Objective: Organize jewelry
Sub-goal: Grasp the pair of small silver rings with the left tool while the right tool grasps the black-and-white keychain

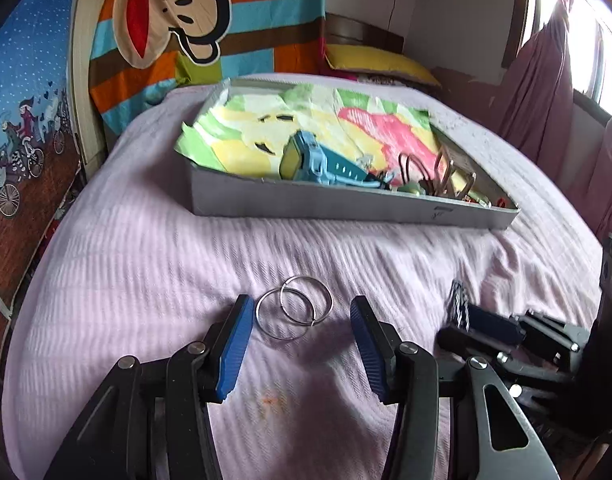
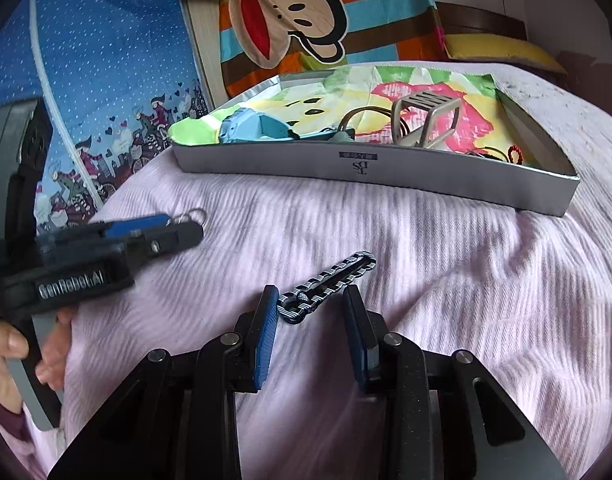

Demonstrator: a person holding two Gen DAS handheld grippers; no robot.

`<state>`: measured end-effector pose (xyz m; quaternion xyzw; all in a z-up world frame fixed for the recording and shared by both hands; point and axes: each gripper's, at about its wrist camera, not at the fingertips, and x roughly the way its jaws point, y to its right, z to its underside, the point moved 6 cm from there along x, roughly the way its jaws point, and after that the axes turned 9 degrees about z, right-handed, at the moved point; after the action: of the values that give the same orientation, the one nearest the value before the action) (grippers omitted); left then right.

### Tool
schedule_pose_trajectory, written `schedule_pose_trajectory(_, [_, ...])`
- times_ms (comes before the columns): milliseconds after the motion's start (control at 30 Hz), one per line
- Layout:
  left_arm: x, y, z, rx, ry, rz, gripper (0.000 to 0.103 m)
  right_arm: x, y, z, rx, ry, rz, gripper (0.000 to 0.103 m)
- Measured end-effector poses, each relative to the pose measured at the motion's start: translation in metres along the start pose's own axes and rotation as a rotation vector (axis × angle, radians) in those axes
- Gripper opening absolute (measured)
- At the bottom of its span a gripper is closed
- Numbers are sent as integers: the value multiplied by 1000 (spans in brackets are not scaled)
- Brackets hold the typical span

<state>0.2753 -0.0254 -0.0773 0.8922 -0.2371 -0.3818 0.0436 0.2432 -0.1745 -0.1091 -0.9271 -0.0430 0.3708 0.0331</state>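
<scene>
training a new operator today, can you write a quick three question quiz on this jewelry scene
1. True or false: the two silver hoop rings already lie inside the grey tray.
2. Which item lies just ahead of the right claw? A) blue watch B) braided chain bracelet C) red loop
3. Fill in: both claws are ____ (open/shut).

Key:
1. False; they rest on the pink bedspread just ahead of the left claw.
2. B, the braided chain bracelet; the blue watch is in the tray.
3. Open.
</scene>
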Motion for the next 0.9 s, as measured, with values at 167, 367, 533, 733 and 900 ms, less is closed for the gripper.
schedule_pose_trajectory(167, [3, 2, 1, 19, -6, -25, 48, 10, 4, -1, 40, -16, -34, 29])
schedule_pose_trajectory(367, [5, 4, 4, 31, 0, -51, 41, 14, 8, -2, 90, -15, -66, 29])
schedule_pose_trajectory(533, [5, 3, 4, 21, 1, -44, 32, 19, 12, -4, 121, -22, -68, 29])
schedule_pose_trajectory(733, [6, 2, 5, 20, 2, -43, 30, 27, 21, -6, 216, -35, -115, 29])
schedule_pose_trajectory(900, [6, 2, 5, 21, 3, -44, 30, 29, 19, -3, 205, -27, -58, 16])
